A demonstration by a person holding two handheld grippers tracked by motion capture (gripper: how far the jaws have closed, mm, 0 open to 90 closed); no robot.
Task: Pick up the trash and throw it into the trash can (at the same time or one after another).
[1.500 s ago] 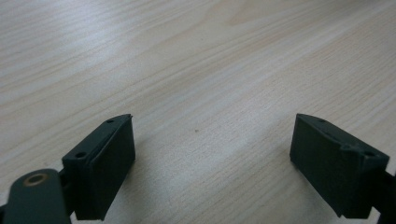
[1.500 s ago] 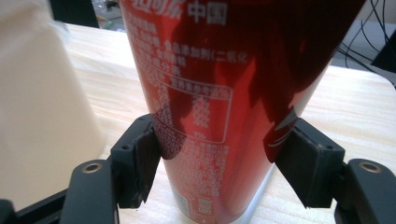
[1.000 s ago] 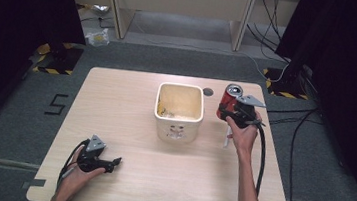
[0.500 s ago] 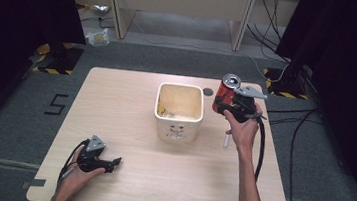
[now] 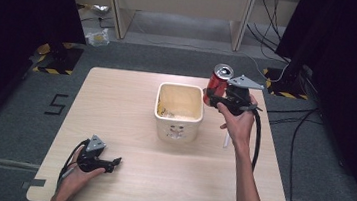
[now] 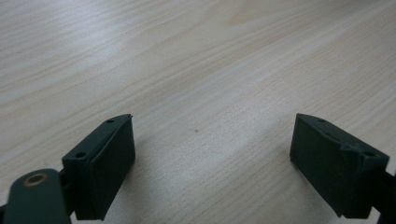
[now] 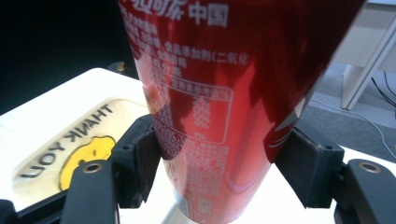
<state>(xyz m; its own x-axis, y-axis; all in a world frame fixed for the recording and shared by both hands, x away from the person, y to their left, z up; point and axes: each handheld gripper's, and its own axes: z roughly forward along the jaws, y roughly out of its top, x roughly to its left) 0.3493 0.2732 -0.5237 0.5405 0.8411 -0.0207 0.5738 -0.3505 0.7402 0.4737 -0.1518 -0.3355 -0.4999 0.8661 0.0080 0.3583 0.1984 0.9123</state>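
Red can (image 7: 219, 107) clamped in right tool (image 7: 219, 172), beside bin (image 5: 179, 111)

The table (image 5: 130, 105) is sitting on grey carpet, light wood top, pretty bare. A cream bin (image 5: 179, 111) is standing near the middle, a bit toward the far edge, with a face printed on its near side. A thin white stick thing (image 5: 224, 141) is lying just right of the bin, too small to tell what it is. The left gripper (image 5: 113, 162) is resting on the top near the near left corner, jaws spread wide over bare wood.
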